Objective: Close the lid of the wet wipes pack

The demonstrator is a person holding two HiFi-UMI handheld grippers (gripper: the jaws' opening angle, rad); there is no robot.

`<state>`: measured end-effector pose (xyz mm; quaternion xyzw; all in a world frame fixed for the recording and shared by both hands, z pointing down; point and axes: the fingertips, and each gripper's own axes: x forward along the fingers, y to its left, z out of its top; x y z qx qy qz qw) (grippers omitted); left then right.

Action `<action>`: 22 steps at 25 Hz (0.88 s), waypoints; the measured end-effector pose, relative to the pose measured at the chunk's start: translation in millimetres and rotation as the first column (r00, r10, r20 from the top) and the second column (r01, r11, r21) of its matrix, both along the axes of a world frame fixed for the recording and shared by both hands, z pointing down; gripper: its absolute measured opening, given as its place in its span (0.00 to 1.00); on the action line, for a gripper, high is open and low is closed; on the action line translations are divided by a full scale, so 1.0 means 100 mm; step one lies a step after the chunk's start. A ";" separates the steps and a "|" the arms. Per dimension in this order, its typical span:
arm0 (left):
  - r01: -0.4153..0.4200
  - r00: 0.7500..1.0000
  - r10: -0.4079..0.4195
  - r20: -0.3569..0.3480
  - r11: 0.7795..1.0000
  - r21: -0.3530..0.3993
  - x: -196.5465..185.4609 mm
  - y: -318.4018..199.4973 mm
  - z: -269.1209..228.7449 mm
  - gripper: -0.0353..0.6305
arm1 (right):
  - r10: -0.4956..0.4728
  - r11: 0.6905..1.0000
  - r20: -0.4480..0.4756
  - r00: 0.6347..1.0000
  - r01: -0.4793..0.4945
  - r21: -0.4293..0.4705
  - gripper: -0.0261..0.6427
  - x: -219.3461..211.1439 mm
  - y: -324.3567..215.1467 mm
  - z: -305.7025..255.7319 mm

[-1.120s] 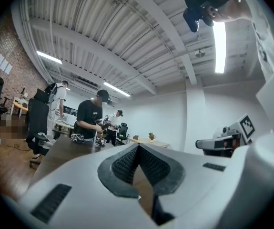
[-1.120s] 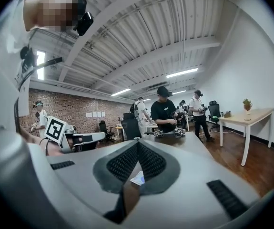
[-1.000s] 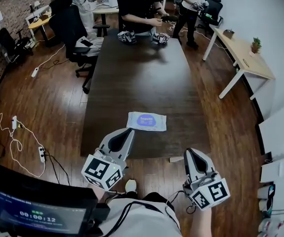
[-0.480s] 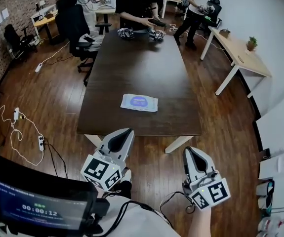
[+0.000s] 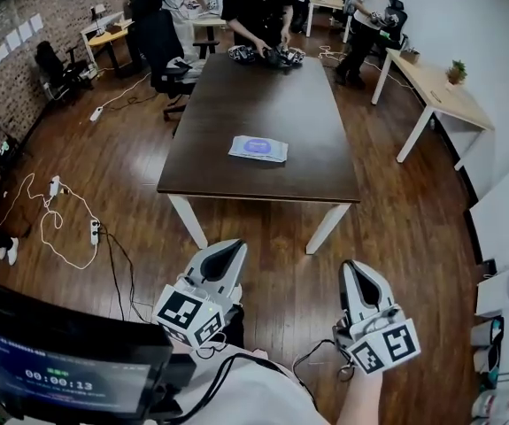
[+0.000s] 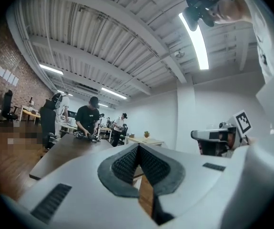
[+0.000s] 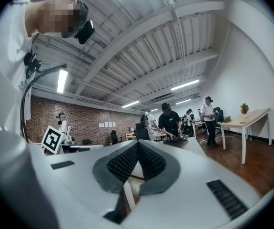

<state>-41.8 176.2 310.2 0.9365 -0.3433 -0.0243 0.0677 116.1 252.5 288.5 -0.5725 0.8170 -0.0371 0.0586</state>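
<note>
The wet wipes pack (image 5: 258, 149), white with a blue oval lid on top, lies flat on the dark wooden table (image 5: 263, 104), near its closer end. Both grippers hang over the wooden floor well short of the table and far from the pack. My left gripper (image 5: 234, 249) points level toward the table, its jaws closed with nothing between them; in the left gripper view its ribbed pads (image 6: 127, 162) meet at the tip. My right gripper (image 5: 352, 267) is likewise shut and empty, and the right gripper view shows its pads (image 7: 148, 159) pressed together.
A person in black (image 5: 261, 7) handles devices at the table's far end. An office chair (image 5: 161, 38) stands at its far left and a light wooden desk (image 5: 440, 96) to the right. Cables and a power strip (image 5: 95, 230) lie on the floor at left. A monitor (image 5: 59, 370) sits at lower left.
The view and both grippers have drawn back from the table, whose near edge and legs now show in full. The pack lies where it was. Both grippers stayed shut.
</note>
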 end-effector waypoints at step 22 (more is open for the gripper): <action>0.068 0.997 -0.066 -0.031 0.995 0.073 -0.46 0.11 -0.40 0.05 | 0.025 0.999 -0.026 0.999 -0.024 0.044 0.05 -0.01 0.30 -0.18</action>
